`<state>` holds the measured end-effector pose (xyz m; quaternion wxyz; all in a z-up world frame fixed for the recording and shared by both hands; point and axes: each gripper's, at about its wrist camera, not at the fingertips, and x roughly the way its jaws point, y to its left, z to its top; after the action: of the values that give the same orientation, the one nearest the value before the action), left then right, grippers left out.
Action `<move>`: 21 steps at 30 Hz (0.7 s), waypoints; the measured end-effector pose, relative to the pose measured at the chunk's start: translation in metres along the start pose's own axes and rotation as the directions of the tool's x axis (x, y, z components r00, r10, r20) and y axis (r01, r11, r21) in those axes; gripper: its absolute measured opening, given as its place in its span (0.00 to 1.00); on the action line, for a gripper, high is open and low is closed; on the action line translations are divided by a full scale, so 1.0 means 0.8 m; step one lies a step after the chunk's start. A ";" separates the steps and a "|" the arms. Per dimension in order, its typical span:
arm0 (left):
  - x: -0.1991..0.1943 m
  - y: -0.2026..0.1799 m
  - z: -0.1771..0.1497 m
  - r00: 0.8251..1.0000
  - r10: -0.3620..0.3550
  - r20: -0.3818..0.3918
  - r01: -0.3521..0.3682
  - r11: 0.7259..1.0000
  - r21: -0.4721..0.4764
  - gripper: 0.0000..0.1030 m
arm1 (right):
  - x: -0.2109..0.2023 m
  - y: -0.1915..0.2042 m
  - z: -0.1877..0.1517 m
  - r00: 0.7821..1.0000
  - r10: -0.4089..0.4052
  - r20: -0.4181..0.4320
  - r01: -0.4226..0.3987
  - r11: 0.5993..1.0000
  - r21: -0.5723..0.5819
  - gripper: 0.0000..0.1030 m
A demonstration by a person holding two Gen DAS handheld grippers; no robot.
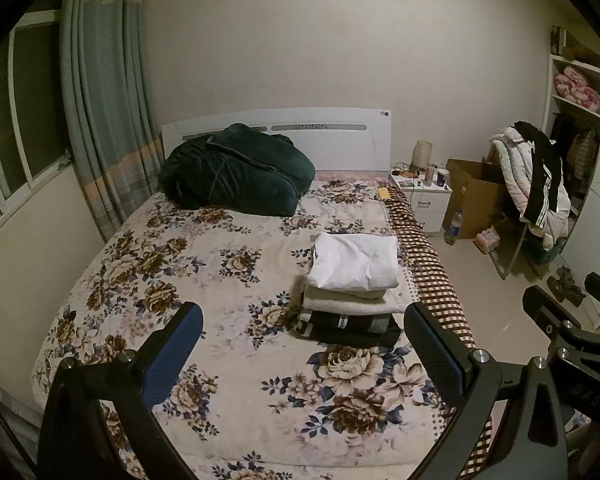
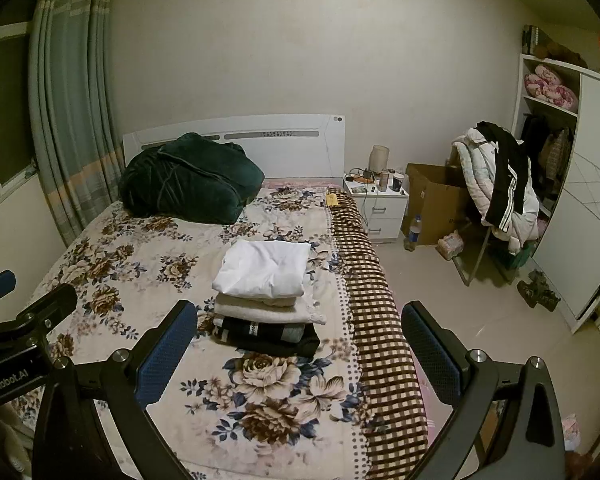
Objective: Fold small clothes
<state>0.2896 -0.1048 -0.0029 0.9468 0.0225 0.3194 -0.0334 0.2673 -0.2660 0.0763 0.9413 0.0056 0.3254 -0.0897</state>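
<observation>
**Figure: Both grippers held back from a finished-looking stack on the bed**

Risks first. Stack of folded clothes [image 1: 350, 292] built from several layers — white garment [image 1: 354, 260] on top, cream piece [image 1: 348, 300] beneath, dark pieces [image 1: 348, 326] at the base — and set close to the bed's right side, just beside the checked blanket [image 1: 428, 276] that runs along that edge. Likely hazards, judged from this layout: a low or skewed approach catching the top layer and dragging it off its fold; a push from the bed's middle sliding the pile toward the edge; a pinch of one layer alone peeling it open rather than lifting it whole. No loose, unfolded small garment visible on the floral bedspread [image 1: 180, 280], so the folding appears largely done; clothes heaped on the rack [image 1: 536, 184] across the room stand well apart from the bed.

Position relative to the jaws. Left gripper [image 1: 306, 344] spread wide and empty, held above the near part of the bed; in the left wrist view the stack sits ahead, between the two fingers and nearer the right-hand one, touching neither. Right gripper [image 2: 300, 340] likewise spread wide with nothing between its pads; in the right wrist view the stack lies ahead and toward the left finger — again clear of contact. Green bundle [image 1: 236, 172] resting by the headboard, far from both.
</observation>
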 end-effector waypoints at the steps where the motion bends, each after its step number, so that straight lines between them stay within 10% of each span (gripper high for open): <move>1: 0.002 0.000 -0.001 1.000 -0.001 -0.002 0.001 1.000 0.001 1.00 | 0.000 0.000 0.000 1.000 0.000 0.000 0.000 1.000 0.000 1.00; 21: -0.001 0.000 -0.003 1.000 0.005 0.000 -0.005 1.000 -0.003 1.00 | -0.003 0.005 -0.003 1.000 0.007 -0.009 -0.007 1.000 0.002 1.00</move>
<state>0.2875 -0.1046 -0.0043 0.9469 0.0221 0.3195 -0.0305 0.2646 -0.2619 0.0758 0.9402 0.0082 0.3294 -0.0867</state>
